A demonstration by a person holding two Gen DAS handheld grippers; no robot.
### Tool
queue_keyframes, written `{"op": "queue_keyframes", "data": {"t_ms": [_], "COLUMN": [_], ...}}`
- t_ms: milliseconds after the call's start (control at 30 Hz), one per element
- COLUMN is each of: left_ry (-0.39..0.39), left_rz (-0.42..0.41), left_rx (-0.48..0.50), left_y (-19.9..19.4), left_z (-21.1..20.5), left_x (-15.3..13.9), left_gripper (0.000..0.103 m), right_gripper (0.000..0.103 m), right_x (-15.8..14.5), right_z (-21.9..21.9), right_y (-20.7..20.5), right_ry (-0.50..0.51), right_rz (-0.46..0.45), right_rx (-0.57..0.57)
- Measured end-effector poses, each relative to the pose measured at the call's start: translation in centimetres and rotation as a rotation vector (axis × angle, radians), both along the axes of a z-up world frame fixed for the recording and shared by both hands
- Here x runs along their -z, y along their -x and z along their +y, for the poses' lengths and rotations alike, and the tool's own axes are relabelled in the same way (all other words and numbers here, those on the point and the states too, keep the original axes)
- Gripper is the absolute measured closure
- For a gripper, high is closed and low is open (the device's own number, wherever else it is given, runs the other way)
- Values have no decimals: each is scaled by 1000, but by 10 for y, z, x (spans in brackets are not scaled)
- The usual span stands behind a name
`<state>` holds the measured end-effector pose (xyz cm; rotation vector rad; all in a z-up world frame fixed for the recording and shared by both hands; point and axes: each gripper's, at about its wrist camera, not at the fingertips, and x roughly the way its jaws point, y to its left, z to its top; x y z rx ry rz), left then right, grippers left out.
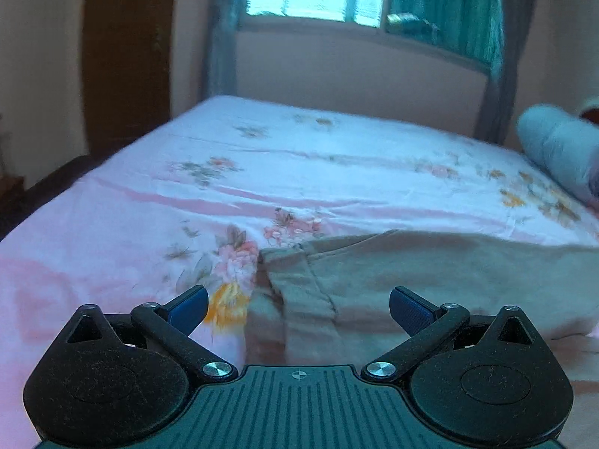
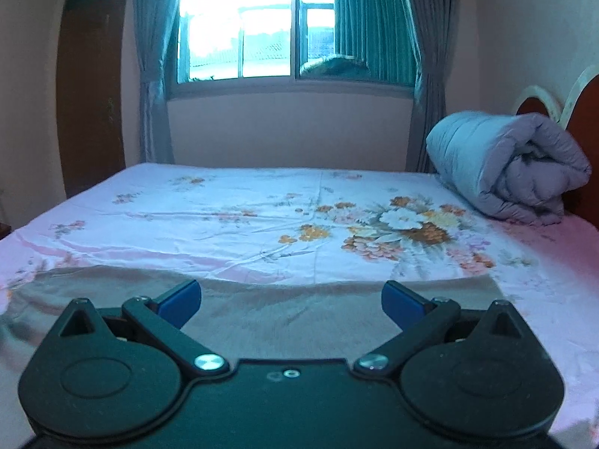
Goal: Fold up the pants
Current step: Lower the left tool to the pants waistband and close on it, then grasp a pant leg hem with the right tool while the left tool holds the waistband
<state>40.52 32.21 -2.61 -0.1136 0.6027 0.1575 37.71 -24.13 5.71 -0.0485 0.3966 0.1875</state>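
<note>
The soft tan cloth pants (image 1: 430,280) lie flat on the bed with the pink flowered sheet (image 1: 131,224), along the near edge, right in front of both grippers. In the left view one end of the pants shows, with a thick stitched band (image 1: 303,292) that may be the waist. In the right view the pants (image 2: 292,314) stretch across as a long smooth strip, and their far right end stops on the sheet (image 2: 524,292).

The left gripper (image 1: 298,308) has its two blue fingers wide apart and holds nothing. The right gripper (image 2: 291,304) is also wide apart and holds nothing. Both hang just above the pants.

The pants look light and floppy. They will bend, sag and wrinkle when lifted, and they will not break. The cloth does not look slippery. A good place to pinch is probably the thick band at the left end and the outer edge at the right end, so the cloth lifts evenly.

A rolled-up grey-blue puffy blanket (image 2: 505,164) sits far off by the red headboard (image 2: 584,112), well apart from the pants. A window with green curtains (image 2: 258,26) is on the back wall. Nothing lies on the pants or blocks the way.
</note>
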Motion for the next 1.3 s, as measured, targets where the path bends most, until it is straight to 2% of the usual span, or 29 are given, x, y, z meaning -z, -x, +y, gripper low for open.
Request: {"op": "queue_keyframes", "data": {"t_ms": [33, 67, 133, 167, 300, 333, 367, 400, 500, 533, 567, 600, 633, 667, 700, 767, 900, 967, 1033, 1167, 1300], "left_ry": [-2, 3, 30, 51, 66, 72, 72, 66, 54, 50, 64, 86, 79, 80, 70, 66, 98, 80, 60, 26, -10], "left_rz": [10, 24, 71, 88, 119, 115, 110, 108, 112, 112, 106, 102, 96, 80, 62, -24, -176, -201, -215, -206, -206], "left_rx": [18, 38, 74, 95, 169, 179, 182, 183, 215, 224, 249, 281, 294, 309, 307, 310, 344, 354, 365, 363, 353], "left_y": [-12, -26, -55, -68, -107, -115, -121, -126, -134, -134, -132, -131, -129, -125, -121, -106, -71, -60, -53, -50, -47], "left_z": [4, 11, 25, 32, 47, 50, 52, 52, 47, 47, 47, 46, 44, 42, 40, 40, 44, 41, 39, 38, 38], "left_x": [8, 17, 35, 44, 73, 77, 80, 84, 94, 96, 95, 93, 89, 83, 76, 55, 12, -2, -11, -16, -13], "left_gripper": [8, 26, 42, 45, 46, 42, 28, 23, 22, 30, 52, 58, 79, 90, 90, 91, 91, 91, 91, 91, 91], "right_gripper": [6, 6, 6, 6, 6, 6, 6, 6, 6, 6, 6, 6, 6, 6, 6, 6, 7, 14, 30, 35, 45], "right_x": [4, 8, 17, 22, 38, 42, 44, 45, 50, 51, 52, 53, 54, 54, 54, 55, 64, 70, 75, 84, 99], "right_z": [3, 7, 14, 17, 31, 33, 34, 36, 36, 36, 35, 35, 34, 34, 34, 33, 46, 57, 67, 79, 89], "right_y": [-12, -23, -40, -46, -64, -66, -69, -70, -74, -75, -76, -78, -80, -82, -84, -90, -118, -135, -151, -179, -199], "right_ry": [1, 2, 1, 2, 22, 26, 25, 25, 14, 10, 4, -3, -7, -6, -10, -16, 63, 146, 210, 256, 331], "right_rz": [4, 9, 20, 24, 39, 41, 46, 49, 56, 60, 66, 75, 80, 82, 87, 97, 120, 106, 95, 101, 139], "right_rx": [3, 6, 3, 1, -22, -28, -34, -37, -39, -37, -34, -35, -36, -37, -44, -69, -197, -262, -324, -427, -519]}}
